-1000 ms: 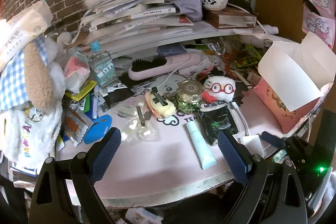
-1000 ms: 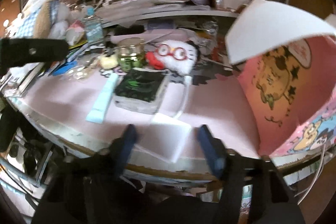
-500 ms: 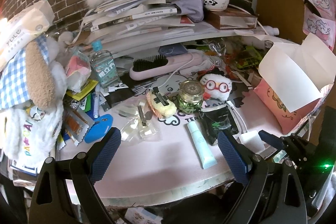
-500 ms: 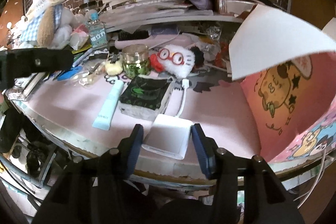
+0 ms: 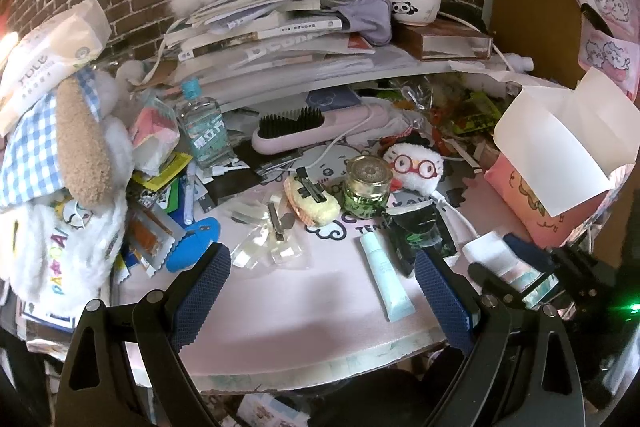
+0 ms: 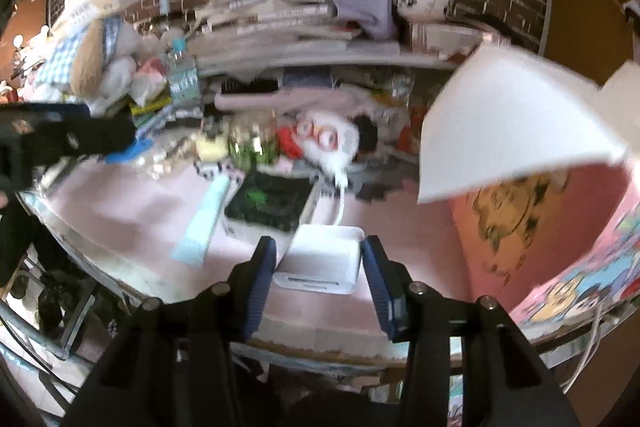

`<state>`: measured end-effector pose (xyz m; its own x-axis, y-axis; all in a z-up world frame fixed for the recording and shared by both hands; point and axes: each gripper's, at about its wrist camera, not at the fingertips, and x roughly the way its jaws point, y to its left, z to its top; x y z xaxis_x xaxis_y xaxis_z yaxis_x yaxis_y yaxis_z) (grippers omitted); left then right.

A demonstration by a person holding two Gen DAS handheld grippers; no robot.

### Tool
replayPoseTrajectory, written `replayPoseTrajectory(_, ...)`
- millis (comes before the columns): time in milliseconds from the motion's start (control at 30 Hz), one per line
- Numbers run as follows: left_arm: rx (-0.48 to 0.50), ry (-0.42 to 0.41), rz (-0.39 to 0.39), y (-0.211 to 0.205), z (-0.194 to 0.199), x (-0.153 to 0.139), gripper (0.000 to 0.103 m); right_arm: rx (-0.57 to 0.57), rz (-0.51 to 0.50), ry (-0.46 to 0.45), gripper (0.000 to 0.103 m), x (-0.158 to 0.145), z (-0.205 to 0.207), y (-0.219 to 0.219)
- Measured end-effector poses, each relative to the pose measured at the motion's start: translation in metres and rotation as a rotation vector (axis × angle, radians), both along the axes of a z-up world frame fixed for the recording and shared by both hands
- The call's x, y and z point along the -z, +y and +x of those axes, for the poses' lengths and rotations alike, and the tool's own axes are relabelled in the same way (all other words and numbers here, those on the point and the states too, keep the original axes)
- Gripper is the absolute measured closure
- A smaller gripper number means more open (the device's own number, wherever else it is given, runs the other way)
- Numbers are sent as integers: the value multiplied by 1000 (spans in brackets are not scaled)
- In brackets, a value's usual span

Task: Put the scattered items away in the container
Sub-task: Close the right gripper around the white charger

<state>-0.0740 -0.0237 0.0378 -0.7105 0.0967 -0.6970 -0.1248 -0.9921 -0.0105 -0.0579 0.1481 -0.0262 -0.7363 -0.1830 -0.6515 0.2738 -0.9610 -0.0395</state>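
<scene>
A white adapter box (image 6: 320, 259) with a white cable lies near the table's front edge. My right gripper (image 6: 319, 245) is shut on the box, one blue pad against each side. In the left wrist view the same box (image 5: 486, 247) sits at the right, held by the right gripper (image 5: 500, 259). The pink carton (image 5: 532, 203) with its white flap up stands at the far right, also visible as the carton (image 6: 520, 227). My left gripper (image 5: 320, 259) hangs open over bare pink mat. Beyond it lie a pale blue tube (image 5: 386, 275), a black-green packet (image 5: 420, 231), a green jar (image 5: 366, 187) and a white plush (image 5: 416, 167).
A yellow plush clip (image 5: 310, 199), clear wrappers (image 5: 272, 247) and a blue tool (image 5: 192, 243) lie at left of centre. A bottle (image 5: 204, 131), a hairbrush (image 5: 304, 131), soft toys (image 5: 80, 147) and a shelf stacked with books (image 5: 280, 39) crowd the back. The table edge (image 5: 320, 367) runs close in front.
The right gripper's fingers have narrowed from wide apart to clamping the white adapter box. The right view has shifted and blurred. The left gripper has stayed open and nearly still.
</scene>
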Motion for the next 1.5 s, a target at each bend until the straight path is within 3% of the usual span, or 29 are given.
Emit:
replayPoseTrajectory(200, -6, -6, -2, -1, -1, 2, 11, 4, -26, -27, 61, 11, -1, 7)
replayPoseTrajectory(500, 5, -5, -4, 1, -3, 2, 11, 18, -38, 19, 61, 13, 2, 6)
replayPoseTrajectory(667, -1, -6, -3, 2, -3, 2, 11, 17, -59, 54, 64, 13, 7, 8)
replayPoseTrajectory(900, -5, -8, -1, 1, -3, 3, 11, 23, -3, 176, 66, -6, 18, 3)
replayPoseTrajectory(933, -5, -8, -1, 1, -3, 3, 11, 25, 6, 191, 85, -9, 19, 3)
replayPoseTrajectory(967, -5, -7, 0, 1, -2, 3, 11, 21, 28, 211, 95, -12, 19, 1)
replayPoseTrajectory(1033, -5, -5, 4, 0, -3, 3, 11, 19, 45, 226, 95, -16, 19, -1)
replayPoseTrajectory(1167, -4, -4, 4, 0, -2, 2, 11, 18, 22, 126, 95, -3, 8, 2)
replayPoseTrajectory(1200, -5, -6, 2, 0, -2, 2, 11, 24, 18, 121, 94, 1, 8, 4)
replayPoseTrajectory(1267, -9, -8, 1, -1, -2, 2, 11, 23, 11, 143, 80, 4, 11, 8)
replayPoseTrajectory(1333, -15, -9, 4, -2, -2, 2, 11, 31, -32, 162, 43, 1, 14, 16)
replayPoseTrajectory(1500, -13, -11, 8, -2, -2, 4, 11, 86, -39, 185, 39, -3, 11, 32)
